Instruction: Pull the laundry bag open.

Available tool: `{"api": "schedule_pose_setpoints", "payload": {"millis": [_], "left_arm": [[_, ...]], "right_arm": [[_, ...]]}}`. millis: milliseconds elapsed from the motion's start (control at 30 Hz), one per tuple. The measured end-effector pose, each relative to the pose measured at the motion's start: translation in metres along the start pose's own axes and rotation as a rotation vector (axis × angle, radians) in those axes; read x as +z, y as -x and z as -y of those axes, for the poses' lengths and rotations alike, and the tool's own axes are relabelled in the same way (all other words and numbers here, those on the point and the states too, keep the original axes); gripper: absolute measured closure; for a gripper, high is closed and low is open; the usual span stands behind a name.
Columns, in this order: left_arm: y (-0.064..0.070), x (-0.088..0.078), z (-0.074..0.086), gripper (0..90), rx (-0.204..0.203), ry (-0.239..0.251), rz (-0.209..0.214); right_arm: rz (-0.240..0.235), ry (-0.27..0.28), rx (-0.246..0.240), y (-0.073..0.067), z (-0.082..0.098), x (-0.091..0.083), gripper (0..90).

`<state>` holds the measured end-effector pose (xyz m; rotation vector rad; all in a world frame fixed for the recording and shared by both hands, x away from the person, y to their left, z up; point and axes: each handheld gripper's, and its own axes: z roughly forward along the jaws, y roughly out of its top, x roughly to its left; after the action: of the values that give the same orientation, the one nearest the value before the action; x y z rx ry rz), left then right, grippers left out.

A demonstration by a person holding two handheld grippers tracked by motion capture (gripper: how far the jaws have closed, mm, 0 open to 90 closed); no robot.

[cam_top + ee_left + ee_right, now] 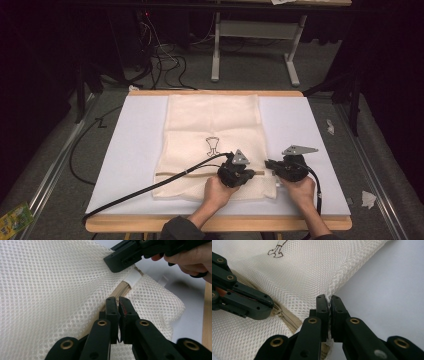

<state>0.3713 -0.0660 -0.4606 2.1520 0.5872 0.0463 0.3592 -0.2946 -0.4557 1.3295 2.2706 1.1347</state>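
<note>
I'm parked over the mesh bag (pixel 214 145), which lies flat on the white board (pixel 130 150), its zipper (pixel 172 173) running across the near end at about six o'clock from the little printed logo (pixel 212 144). The risk from here, as I judge it: if my left gripper (pixel 248 173) drags along the zipper while my right gripper (pixel 268 163) has only a thin bite of mesh at the side seam, the fabric could slip out and the whole bag would slide or bunch instead of the zipper running — too little tension would cause it. A snag of mesh in the teeth is the other worry. Now the hands. My left jaws are pressed together low over the zipper line; in the left gripper view (pixel 118 300) I can't tell whether they have the pull or just sit on the tape. The white tab (pixel 132 279) lies beyond them at one o'clock, under the right gripper's jaw. My right jaws (pixel 329 300) are squeezed shut too — pinching the bag's edge right where mesh meets board.
</note>
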Motion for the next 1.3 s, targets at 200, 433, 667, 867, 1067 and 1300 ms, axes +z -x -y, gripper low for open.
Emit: {"api": "schedule_pose_setpoints", "payload": {"millis": [200, 433, 667, 867, 1067, 1300], "left_arm": [[-0.001, -0.004, 0.001, 86.9, -0.01, 0.002, -0.005], [-0.004, -0.011, 0.004, 86.9, -0.01, 0.016, -0.013], [-0.006, -0.016, 0.008, 87.0, -0.014, 0.028, -0.02], [-0.008, -0.022, 0.01, 87.0, -0.016, 0.033, -0.025], [-0.007, -0.024, 0.01, 86.9, -0.013, 0.041, -0.022], [-0.008, -0.029, 0.013, 87.0, -0.014, 0.041, -0.03]], "right_arm": [[0.002, -0.004, -0.007, 0.0, 0.0, 0.0, 87.7], [0.015, -0.027, -0.013, -0.001, 0.001, 0.003, 87.7], [0.026, -0.03, -0.022, -0.003, 0.0, 0.003, 87.7], [0.029, -0.035, -0.028, -0.002, -0.001, 0.004, 87.7], [0.025, -0.028, -0.02, -0.002, -0.001, 0.004, 87.7], [0.027, -0.032, -0.018, -0.003, 0.0, 0.005, 87.7]]}}
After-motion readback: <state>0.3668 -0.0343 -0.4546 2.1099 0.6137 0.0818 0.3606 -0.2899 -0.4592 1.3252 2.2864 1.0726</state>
